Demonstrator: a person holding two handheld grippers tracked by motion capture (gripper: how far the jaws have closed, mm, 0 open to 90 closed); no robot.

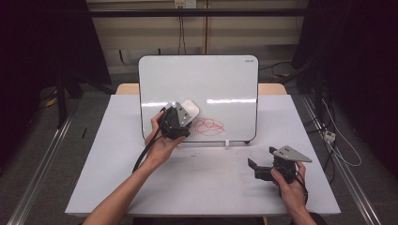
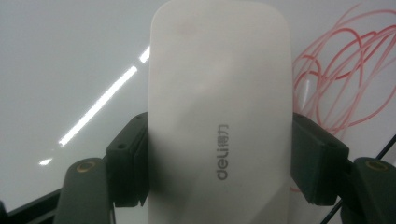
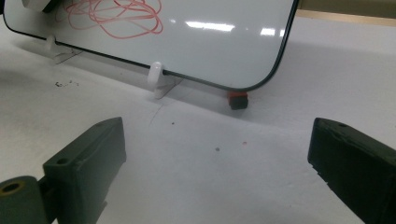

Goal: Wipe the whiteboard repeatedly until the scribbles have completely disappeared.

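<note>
A whiteboard (image 1: pixel 202 79) stands propped up on the table, with a red scribble (image 1: pixel 207 125) low on its face. My left gripper (image 1: pixel 184 114) is shut on a white board eraser (image 1: pixel 190 109) and holds it against the board just left of the scribble. In the left gripper view the eraser (image 2: pixel 219 107) sits between both pads, with the red scribble (image 2: pixel 341 79) beside it at the right. My right gripper (image 1: pixel 261 161) rests low over the table's front right, jaws wide apart with nothing between them. In the right gripper view the scribble (image 3: pixel 116 16) and the board's lower edge lie ahead.
White clip feet (image 3: pixel 156 77) hold up the board's bottom edge, and a small red and black piece (image 3: pixel 238 100) sits under its corner. Small dark specks (image 3: pixel 63 84) lie on the grey table (image 1: pixel 202 183). A floor rail (image 1: pixel 42 159) runs along the left.
</note>
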